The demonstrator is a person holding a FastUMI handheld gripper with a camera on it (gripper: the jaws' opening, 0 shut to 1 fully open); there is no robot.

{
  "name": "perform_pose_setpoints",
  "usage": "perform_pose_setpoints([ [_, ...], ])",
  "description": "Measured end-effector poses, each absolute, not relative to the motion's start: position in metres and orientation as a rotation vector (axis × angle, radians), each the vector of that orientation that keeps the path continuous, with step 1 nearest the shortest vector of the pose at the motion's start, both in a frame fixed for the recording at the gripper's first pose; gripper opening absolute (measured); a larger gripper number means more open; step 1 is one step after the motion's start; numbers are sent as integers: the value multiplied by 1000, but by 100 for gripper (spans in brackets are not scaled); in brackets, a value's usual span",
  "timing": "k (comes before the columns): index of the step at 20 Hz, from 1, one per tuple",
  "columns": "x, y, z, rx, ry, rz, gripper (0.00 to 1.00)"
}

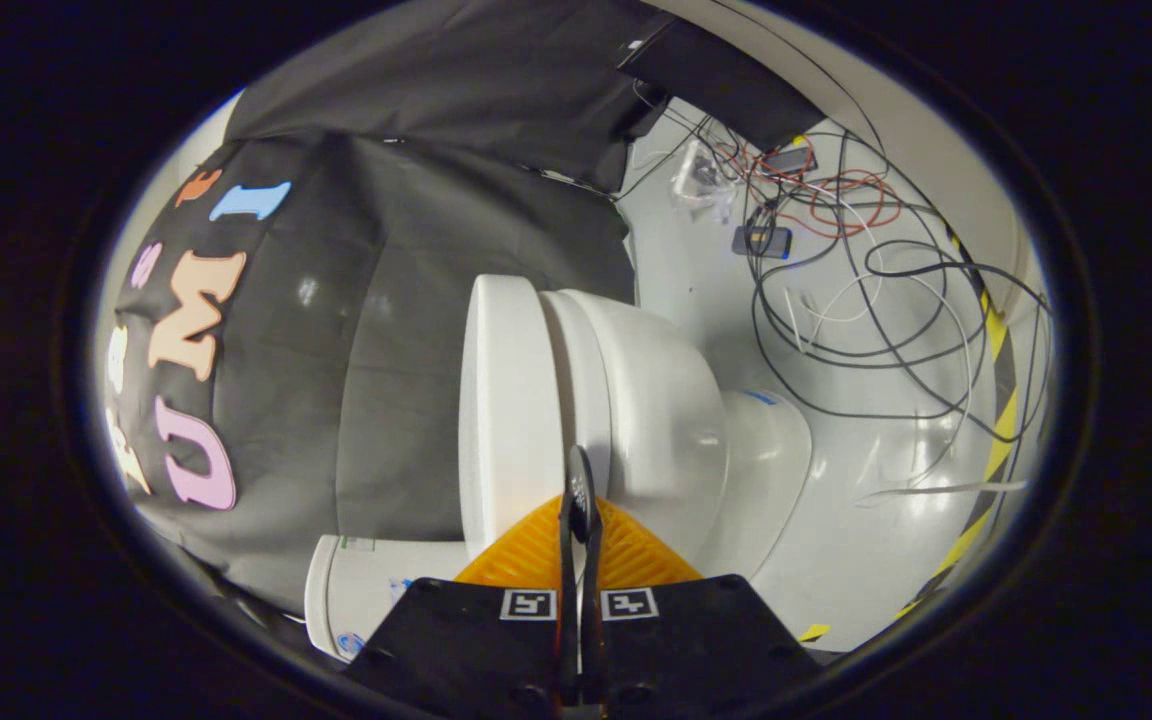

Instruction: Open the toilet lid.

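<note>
Rolled view of the glossy white ceramic toilet [676, 400], its flat white plastic lid [506, 400] lying shut on the bowl just beyond the gripper [581, 500], whose fingers are pressed together with nothing visibly between them, their tips at the lid's rim, apparently to lever it up. The white cylindrical tank [376, 590] is partly hidden by the gripper body, and the loose black, white and red cables [856, 270] on the pale floor [836, 560] are too tangled to trace.
</note>
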State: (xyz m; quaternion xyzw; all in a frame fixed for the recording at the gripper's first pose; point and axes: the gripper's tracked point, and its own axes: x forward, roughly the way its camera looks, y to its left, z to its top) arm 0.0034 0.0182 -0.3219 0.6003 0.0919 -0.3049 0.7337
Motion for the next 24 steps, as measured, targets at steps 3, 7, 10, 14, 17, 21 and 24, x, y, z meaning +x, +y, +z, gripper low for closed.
perform_pose_setpoints([
  [3,2,21,-319,1225,248,-638,2],
  [7,3,21,-307,1104,282,-618,2],
  [10,7,22,-292,1022,283,-600,2],
  [14,11,23,-274,949,254,-572,2],
  [17,13,27,-266,887,267,-547,2],
  [21,16,30,-249,792,291,-503,2],
  [24,20,35,-233,756,271,-494,2],
])
